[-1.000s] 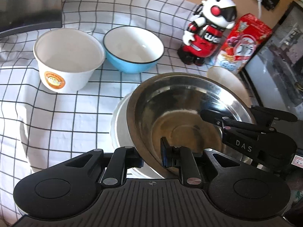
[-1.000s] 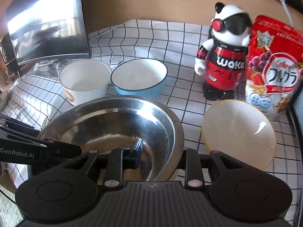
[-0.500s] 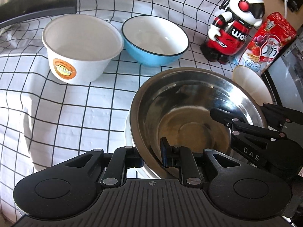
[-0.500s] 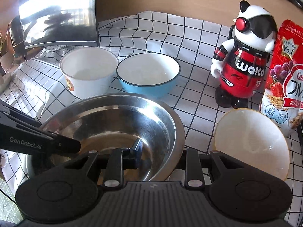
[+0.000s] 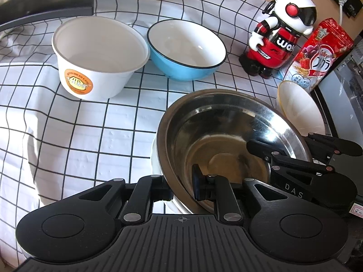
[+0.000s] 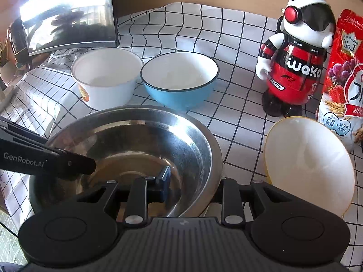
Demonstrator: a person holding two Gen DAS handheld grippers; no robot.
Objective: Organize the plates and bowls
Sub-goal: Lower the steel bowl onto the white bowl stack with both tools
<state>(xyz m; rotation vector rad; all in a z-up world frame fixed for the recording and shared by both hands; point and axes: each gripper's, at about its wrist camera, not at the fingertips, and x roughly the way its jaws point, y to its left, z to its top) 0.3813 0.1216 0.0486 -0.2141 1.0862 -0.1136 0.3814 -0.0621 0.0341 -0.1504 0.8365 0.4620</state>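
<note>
Since a second ago the view has shifted a little: the white tub (image 5: 97, 56) and blue bowl (image 5: 187, 49) now sit further from the steel bowl (image 5: 226, 140) in my left view, and more checked cloth (image 5: 90, 136) shows between them, so I judge I have drawn the steel bowl slightly back or up. The steel bowl is my landmark. My left tool (image 5: 181, 187) is clamped on its near-left rim, one finger inside and one outside; my right tool (image 6: 192, 185) is clamped on its opposite rim the same way. I hold it from both sides, I think, because it is wide and would tip from one edge. It is empty, and under it a white dish (image 5: 156, 163) peeks out at its left, so it is nested or nearly nested there. Beyond it stand the tub and blue bowl, both empty, touching or nearly so. To its right lies a cream bowl (image 6: 308, 165), empty, just before the cereal bag (image 6: 344, 72) and toy robot (image 6: 295, 68) on the bench.
</note>
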